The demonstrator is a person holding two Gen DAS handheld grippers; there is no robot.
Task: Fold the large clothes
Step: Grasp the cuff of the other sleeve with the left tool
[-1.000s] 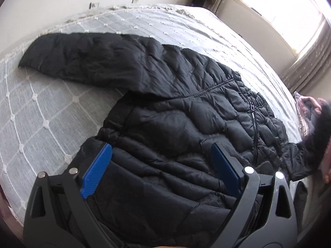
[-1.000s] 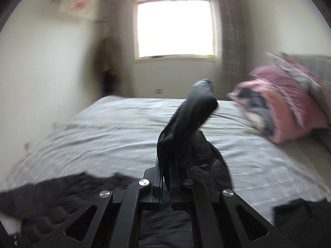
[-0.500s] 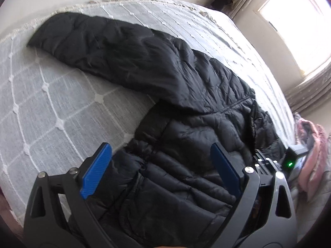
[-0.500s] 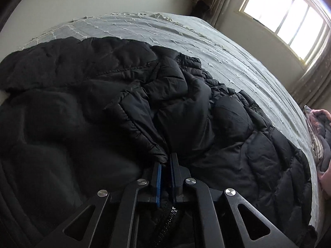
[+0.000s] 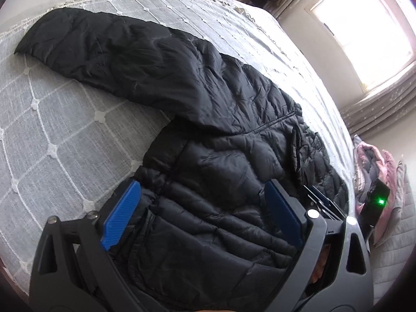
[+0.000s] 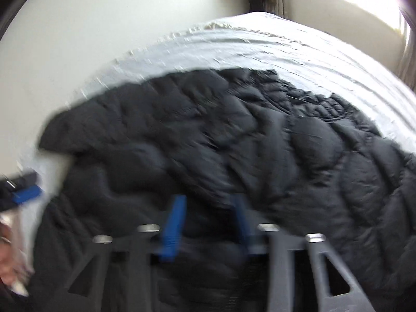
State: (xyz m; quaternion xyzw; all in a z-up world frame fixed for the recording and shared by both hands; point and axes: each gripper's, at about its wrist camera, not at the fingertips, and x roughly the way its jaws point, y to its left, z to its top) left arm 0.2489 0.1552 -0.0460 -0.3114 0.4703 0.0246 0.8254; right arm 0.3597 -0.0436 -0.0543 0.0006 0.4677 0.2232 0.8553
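Note:
A black quilted puffer jacket lies spread on the grey bed, one sleeve stretched toward the far left. The other sleeve lies folded across the jacket's body. My left gripper is open and empty, hovering over the jacket's lower part. My right gripper is open over the jacket in a blurred view, with nothing between its blue pads. The right gripper also shows at the right edge of the left wrist view.
The grey quilted bedspread extends left of the jacket to the bed edge. Pink bedding is piled at the right. A bright window and curtains are at the far end. A wall runs behind the bed.
My right gripper carried the raised sleeve over onto the jacket's body, then opened and let it go. My left gripper stayed open and shifted slightly over the jacket.

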